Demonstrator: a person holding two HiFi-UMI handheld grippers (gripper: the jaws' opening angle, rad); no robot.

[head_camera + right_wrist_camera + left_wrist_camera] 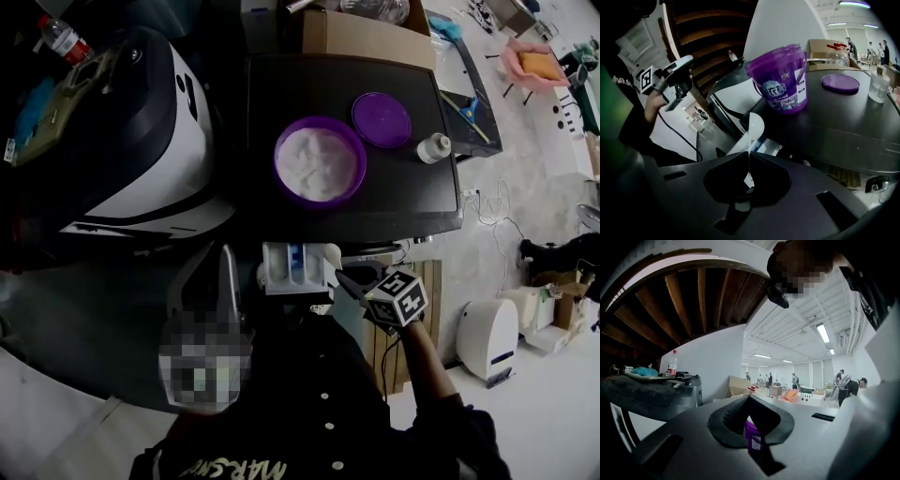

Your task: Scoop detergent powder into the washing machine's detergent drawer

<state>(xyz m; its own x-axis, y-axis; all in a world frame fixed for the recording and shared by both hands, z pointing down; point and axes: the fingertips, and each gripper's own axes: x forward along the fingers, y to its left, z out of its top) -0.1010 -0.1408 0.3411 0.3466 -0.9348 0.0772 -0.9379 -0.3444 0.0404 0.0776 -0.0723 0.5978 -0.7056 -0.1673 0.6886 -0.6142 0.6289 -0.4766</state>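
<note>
While at drawer [281, 268], scoop [753, 127] in gripper [748, 158]

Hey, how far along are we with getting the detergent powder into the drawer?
Done: the lid is off the purple tub, its powder exposed, and the detergent drawer is pulled out. In hand: the right gripper has its jaws shut on the white scoop, whose bowl is over the drawer. Whether powder has landed there can't be told. Left: likely emptying the scoop and closing up.

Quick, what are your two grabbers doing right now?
Left gripper: closed, holding nothing.
Right gripper: closed on the white scoop.
</note>
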